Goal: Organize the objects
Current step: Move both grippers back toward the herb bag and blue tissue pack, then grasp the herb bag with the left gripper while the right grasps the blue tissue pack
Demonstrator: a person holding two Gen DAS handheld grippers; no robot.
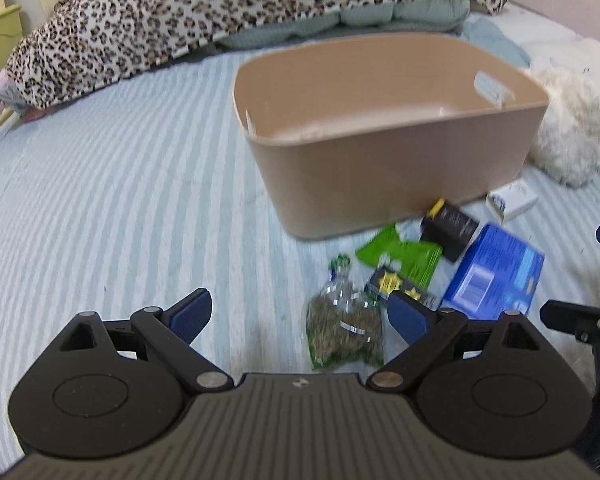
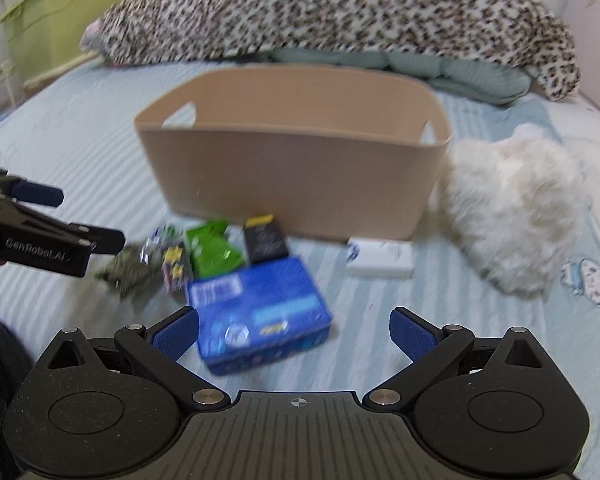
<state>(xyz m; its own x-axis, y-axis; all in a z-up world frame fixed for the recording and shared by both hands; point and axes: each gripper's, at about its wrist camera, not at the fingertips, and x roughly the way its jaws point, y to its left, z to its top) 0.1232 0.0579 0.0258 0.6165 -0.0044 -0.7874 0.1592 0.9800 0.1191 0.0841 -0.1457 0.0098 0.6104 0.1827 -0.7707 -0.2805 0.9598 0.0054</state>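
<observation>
Beige bin empty; items loose on bedsheet.
Left gripper and right gripper both wide open, holding nothing; centre jaws squarely over blue box before closing.

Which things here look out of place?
The packets and boxes lie scattered on the bed beside the bin, not in it: the blue box, green packet and clear bag overlap askew.

Right tool spread wide at the bottom of the frame, above a blue box on a striped bed. Beige bin at centre; white fluffy toy to its right; left tool at left edge.
</observation>
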